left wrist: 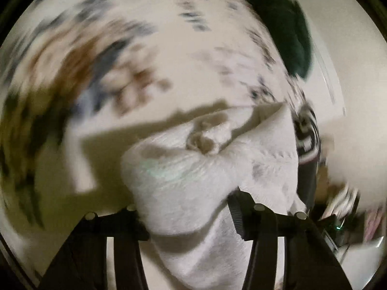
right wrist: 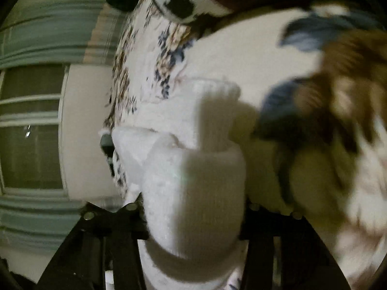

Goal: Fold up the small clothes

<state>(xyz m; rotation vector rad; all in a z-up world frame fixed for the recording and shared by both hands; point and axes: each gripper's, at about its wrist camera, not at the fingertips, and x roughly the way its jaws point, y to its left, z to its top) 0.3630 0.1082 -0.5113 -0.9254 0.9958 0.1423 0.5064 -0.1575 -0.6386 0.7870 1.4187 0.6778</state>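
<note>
Both grippers clamped one white sock over a floral bedspread

The left gripper (left wrist: 188, 217) and right gripper (right wrist: 193, 217) each held the white sock (left wrist: 193, 174) between narrow jaws above the bedspread (left wrist: 169, 48); no writing was legible.

A floral-printed bedspread (left wrist: 188, 48) carries a white sock (left wrist: 193, 169), a dark green garment (left wrist: 285, 24) and a black-and-white patterned piece (left wrist: 307, 135).

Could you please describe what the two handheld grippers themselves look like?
Both the left tool and right tool are matte black, each with two straight fingers and small round silver fasteners on top. No cables or sleeves are visible.
</note>
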